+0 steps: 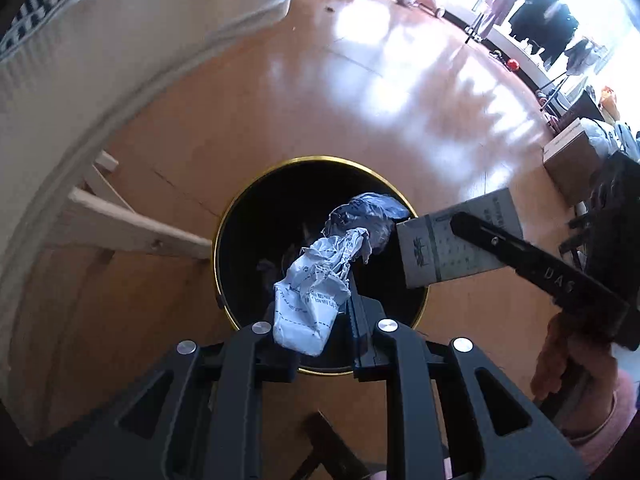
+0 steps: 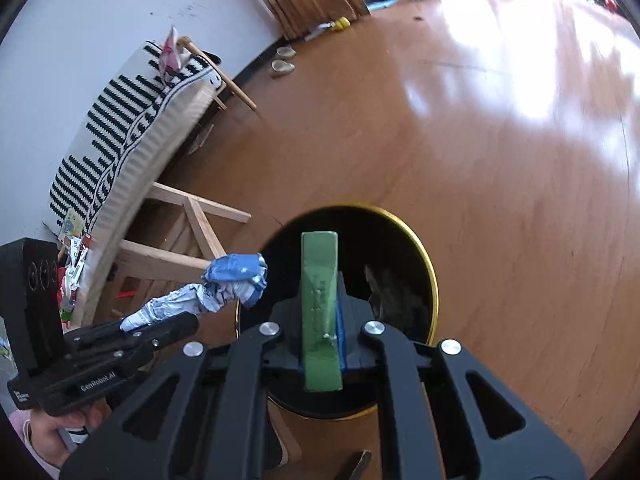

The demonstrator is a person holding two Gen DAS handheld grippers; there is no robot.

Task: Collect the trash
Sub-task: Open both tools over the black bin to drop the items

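A black bin with a gold rim (image 1: 320, 159) stands on the wooden floor, right below both grippers. My left gripper (image 1: 316, 312) is shut on a crumpled white and blue wrapper (image 1: 316, 280), which hangs over the bin's mouth. My right gripper (image 1: 464, 228) comes in from the right, shut on a flat printed box (image 1: 424, 256) above the bin's right edge. In the right wrist view the right gripper (image 2: 320, 292) clamps the box (image 2: 320, 264), seen edge-on and green, over the bin rim (image 2: 432, 280). The left gripper (image 2: 188, 320) holds the wrapper (image 2: 224, 284) at the bin's left edge.
A bench with a cream cushion (image 1: 120, 40), a striped throw (image 2: 120, 128) and a light wooden frame (image 1: 136, 228) stands left of the bin. A cardboard box (image 1: 572, 160) sits at the right. A hand (image 1: 560, 360) holds the right gripper. Bare wooden floor stretches beyond the bin.
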